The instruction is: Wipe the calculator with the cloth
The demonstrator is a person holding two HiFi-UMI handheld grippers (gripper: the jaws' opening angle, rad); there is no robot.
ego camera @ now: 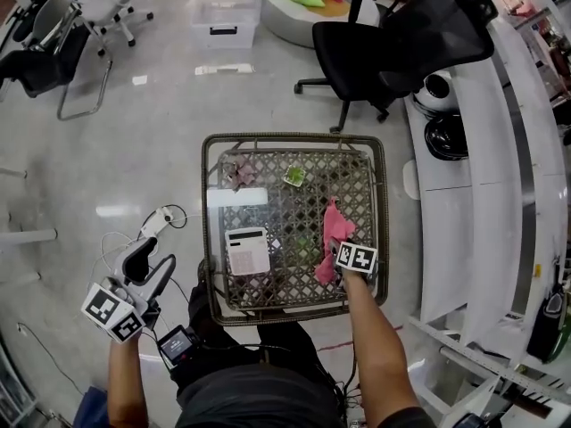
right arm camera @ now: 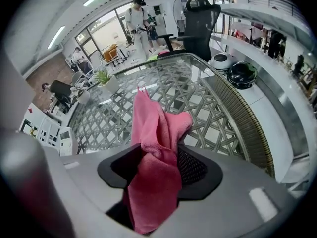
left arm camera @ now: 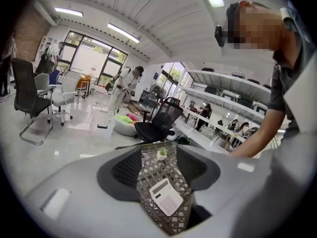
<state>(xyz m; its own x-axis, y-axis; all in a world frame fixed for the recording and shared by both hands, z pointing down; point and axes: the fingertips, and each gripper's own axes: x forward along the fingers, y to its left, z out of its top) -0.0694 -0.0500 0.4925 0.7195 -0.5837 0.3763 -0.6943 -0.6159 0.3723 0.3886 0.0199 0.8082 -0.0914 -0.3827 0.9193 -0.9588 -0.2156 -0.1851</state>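
Note:
A white calculator (ego camera: 248, 251) (left arm camera: 167, 196) lies flat on the left part of the glass-topped lattice table (ego camera: 294, 145). On the table's right part a pink cloth (ego camera: 334, 226) (right arm camera: 154, 133) is draped, its lower end pinched in my right gripper (ego camera: 343, 246) (right arm camera: 158, 168), which is shut on it just above the glass near the front edge. My left gripper (ego camera: 150, 259) (left arm camera: 158, 166) hangs over the floor, left of the table and apart from it. It is open with nothing between its jaws, and the calculator shows through the gap.
A small potted plant (ego camera: 294, 176) (right arm camera: 106, 78) and a crumpled greyish thing (ego camera: 238, 169) sit at the table's far side. A black office chair (ego camera: 401, 43) stands behind, a curved white desk (ego camera: 464, 194) runs along the right, and cables with a power strip (ego camera: 153, 223) lie on the floor at left.

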